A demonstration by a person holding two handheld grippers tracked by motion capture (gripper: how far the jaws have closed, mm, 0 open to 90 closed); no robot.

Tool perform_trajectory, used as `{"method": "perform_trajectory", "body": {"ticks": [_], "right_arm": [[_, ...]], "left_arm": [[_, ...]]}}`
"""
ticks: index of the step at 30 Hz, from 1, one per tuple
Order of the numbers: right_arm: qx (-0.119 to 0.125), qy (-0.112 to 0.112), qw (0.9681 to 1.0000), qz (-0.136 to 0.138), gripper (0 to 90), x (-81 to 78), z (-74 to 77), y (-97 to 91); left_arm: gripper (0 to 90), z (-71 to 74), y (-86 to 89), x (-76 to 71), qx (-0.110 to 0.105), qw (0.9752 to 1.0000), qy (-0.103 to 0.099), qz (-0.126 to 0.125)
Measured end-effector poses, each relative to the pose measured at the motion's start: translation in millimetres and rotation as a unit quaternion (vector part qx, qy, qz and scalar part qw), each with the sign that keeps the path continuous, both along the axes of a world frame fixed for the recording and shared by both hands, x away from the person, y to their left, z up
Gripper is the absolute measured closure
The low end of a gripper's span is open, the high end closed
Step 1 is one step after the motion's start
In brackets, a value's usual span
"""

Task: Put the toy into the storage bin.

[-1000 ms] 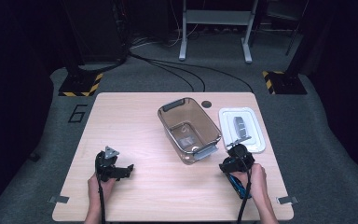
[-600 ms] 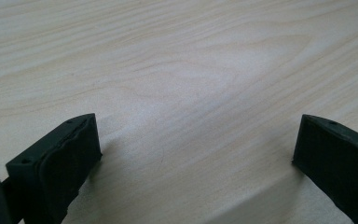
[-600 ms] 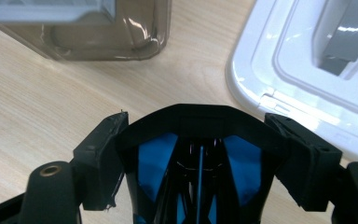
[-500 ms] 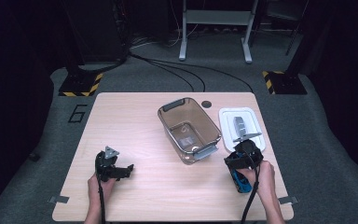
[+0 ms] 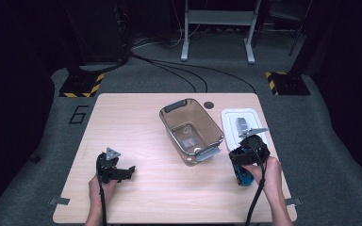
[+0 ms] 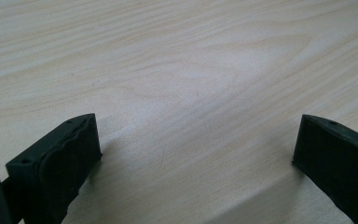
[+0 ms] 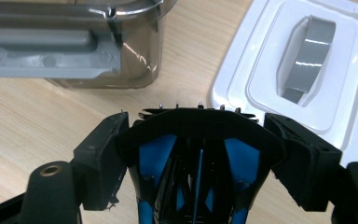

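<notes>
Right, the right gripper [image 5: 248,151] has its jaws clamped on a black and blue object [image 7: 196,158], a ribbed plastic piece with small pins along its top edge — hard to say exactly what it is. It sits squarely between the pads, lifted off the table [image 5: 136,117] at about five o'clock. Just ahead at one o'clock lies the white lid [image 7: 303,65] with its grey handle, flat on the wood. At eleven o'clock from the gripper stands the clear brown container [image 5: 191,129], open-topped, its grey latch facing this way.

Over at seven o'clock, the left gripper [image 5: 119,172] rests low on bare wood, jaws spread wide, nothing between them.

This looks like the carry step: object picked, destination not reached. The likely next move is a swing toward the container at eleven o'clock, clearing its near rim with height to spare before the jaws let go over the open bin.
</notes>
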State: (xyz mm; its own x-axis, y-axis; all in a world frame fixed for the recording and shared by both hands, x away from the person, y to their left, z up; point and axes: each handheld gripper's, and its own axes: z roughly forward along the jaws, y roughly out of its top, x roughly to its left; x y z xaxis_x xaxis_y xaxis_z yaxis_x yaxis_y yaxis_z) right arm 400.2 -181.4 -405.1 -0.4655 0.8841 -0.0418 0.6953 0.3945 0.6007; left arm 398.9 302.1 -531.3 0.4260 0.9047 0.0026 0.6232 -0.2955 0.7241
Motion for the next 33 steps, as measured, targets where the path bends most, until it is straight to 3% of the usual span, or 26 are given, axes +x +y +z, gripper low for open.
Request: {"method": "perform_trajectory", "body": {"ticks": [33], "right_arm": [[-0.006, -0.029, 0.9995, -0.008, 24.2, 46.8, 36.8, 1.2]], "left_arm": [[0.5, 0.1, 0.1, 0.0, 0.000, 1.0000, 0.000, 0.000]]}}
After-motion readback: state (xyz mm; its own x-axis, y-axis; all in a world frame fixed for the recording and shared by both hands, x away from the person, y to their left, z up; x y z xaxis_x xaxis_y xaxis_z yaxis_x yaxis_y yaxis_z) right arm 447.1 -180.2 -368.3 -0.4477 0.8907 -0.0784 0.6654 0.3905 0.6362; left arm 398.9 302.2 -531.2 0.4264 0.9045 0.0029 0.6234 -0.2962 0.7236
